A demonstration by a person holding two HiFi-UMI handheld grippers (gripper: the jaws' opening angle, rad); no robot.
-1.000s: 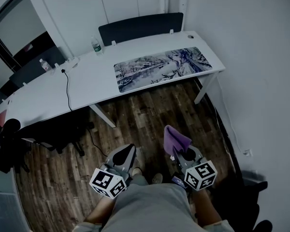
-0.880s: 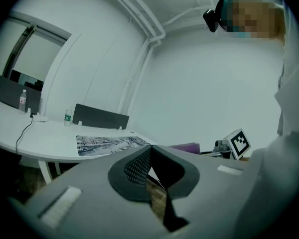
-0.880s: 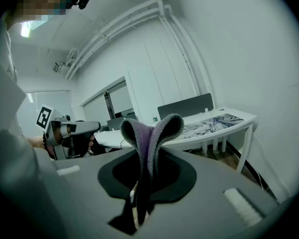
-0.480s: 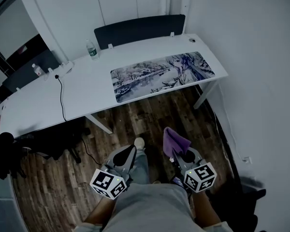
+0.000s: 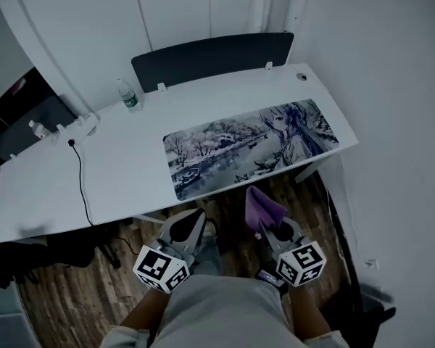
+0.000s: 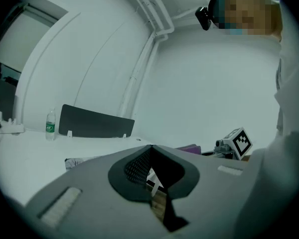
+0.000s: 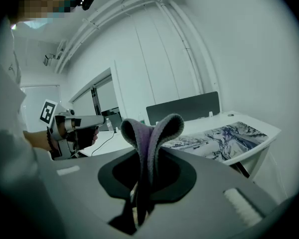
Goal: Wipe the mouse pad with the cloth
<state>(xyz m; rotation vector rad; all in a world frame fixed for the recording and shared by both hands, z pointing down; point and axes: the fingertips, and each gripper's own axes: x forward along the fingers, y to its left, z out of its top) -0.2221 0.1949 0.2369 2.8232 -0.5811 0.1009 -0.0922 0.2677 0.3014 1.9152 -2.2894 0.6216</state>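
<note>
**First speaker:** What is shown from the head view?

**Second speaker:** A white desk [image 5: 123, 158] is seen from steeply above. A long printed mouse pad [image 5: 250, 147] is laid flat on its right half, with one long side set close to the desk's front edge. A water bottle [image 5: 130, 96] is stood near the back edge, and a black cable [image 5: 80, 176] is trailed across the left part.

**First speaker:** Where is the cloth, and how are the grippers held?

**Second speaker:** A purple cloth [image 5: 263, 207] is clamped in the right gripper [image 5: 267, 227]. In the right gripper view the jaws are seen closed on a fold, which is pushed up in a loop above them. The left gripper [image 5: 194, 223] is carried with its jaws pressed together and nothing between them. Both are held off the desk, on the near side of its front edge, above the wooden floor [image 5: 72, 296].

**First speaker:** How is the pad placed in relation to the cloth?

**Second speaker:** The pad is found straight ahead of the cloth and apart from it, so no wiping contact is made yet. Its long axis is run left to right along the desk, slanted a little toward the back right corner. The right gripper is judged the nearer to the pad's middle. A forward reach over the front edge and a lowering of the cloth are judged to be needed next, with strokes best made along that long axis
</note>
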